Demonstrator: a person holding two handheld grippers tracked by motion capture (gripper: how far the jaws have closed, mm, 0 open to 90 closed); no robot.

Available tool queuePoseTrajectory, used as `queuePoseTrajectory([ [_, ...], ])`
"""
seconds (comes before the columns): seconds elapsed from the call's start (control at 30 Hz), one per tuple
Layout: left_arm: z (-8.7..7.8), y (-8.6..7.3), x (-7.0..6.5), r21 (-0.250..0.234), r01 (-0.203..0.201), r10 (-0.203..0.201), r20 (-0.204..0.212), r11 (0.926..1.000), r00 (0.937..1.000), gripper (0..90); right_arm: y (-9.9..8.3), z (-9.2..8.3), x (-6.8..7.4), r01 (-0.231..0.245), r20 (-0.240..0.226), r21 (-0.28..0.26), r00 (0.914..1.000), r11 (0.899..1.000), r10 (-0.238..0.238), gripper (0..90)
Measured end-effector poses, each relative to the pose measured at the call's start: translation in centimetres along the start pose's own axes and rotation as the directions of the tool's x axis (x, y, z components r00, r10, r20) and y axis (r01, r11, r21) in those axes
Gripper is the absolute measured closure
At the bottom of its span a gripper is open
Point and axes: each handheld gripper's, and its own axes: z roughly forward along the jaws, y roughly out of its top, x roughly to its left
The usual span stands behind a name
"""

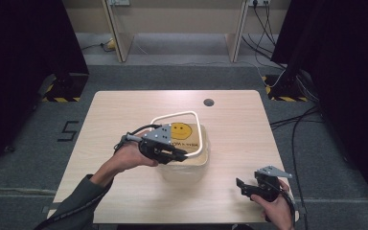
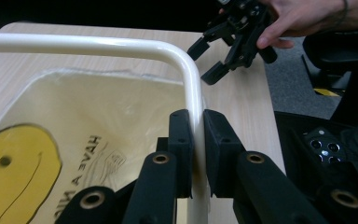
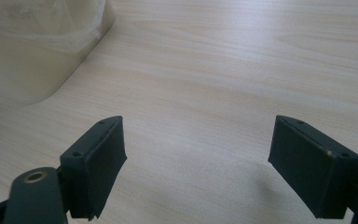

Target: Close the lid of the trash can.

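Cream-coloured bent metal tube frame (image 1: 178,115), rounded at the corners, raised over a translucent plastic bin (image 1: 184,167) near the middle of a pale wooden table (image 1: 124,110). Lining the bin, a thin plastic bag (image 1: 184,136) printed with a yellow smiley face and dark lettering. Left gripper (image 1: 182,154), black with a grey three-cornered plate on top, held by a hand in a dark sleeve, clamped narrow on the frame's near right side, just below its bend; both pads pressed flat against the tube in the left gripper view (image 2: 197,140). Right gripper (image 1: 242,187), black, low over the table's near right corner, well apart from the bin, jaws spread wide with bare wood between them (image 3: 198,163). Bin's rounded corner at upper left in the right gripper view (image 3: 37,65).
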Motion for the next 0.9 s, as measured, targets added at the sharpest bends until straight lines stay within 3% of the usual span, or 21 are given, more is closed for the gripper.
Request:
queuePoseTrajectory([
  [0.27, 1.5, 0.2, 0.3, 0.033, -0.026, 0.024, 0.043, 0.9991, 0.9988, 82.0, 0.0, 0.2, 0.3, 0.009, -0.01, 0.007, 0.9999, 1.0, -0.009, 18.6],
  [0.43, 2.0, 0.0, 0.3, 0.043, -0.026, 0.023, 0.059, 0.9988, 0.998, 82.0, 0.9, -0.2, 0.3, 0.005, 0.001, -0.029, 1.0, 1.0, -0.005, 18.9],
  [0.53, 2.2, -0.1, 0.4, 0.045, -0.028, 0.025, 0.072, 0.9986, 0.9971, 81.9, 3.0, -0.9, 0.5, 0.01, 0.009, -0.096, 0.9999, 0.995, -0.01, 18.9],
  [0.63, 2.3, -0.4, 0.6, 0.05, -0.024, 0.02, 0.076, 0.9985, 0.9969, 81.9, 5.3, -1.6, 1.2, 0.002, -0.018, -0.163, 0.9998, 0.987, -0.005, 19.0],
  [0.73, 2.5, -0.6, 0.7, 0.056, -0.021, 0.016, 0.083, 0.9982, 0.9964, 81.9, 8.1, -2.2, 2.8, 0.021, -0.053, -0.229, 0.998, 0.973, -0.034, 19.1],
  [0.9, 2.7, -1.0, 0.9, 0.052, -0.008, 0.003, 0.096, 0.9986, 0.9953, 82.0, 10.7, -1.7, 5.6, 0.053, -0.114, -0.276, 0.9896, 0.96, -0.087, 19.4],
])
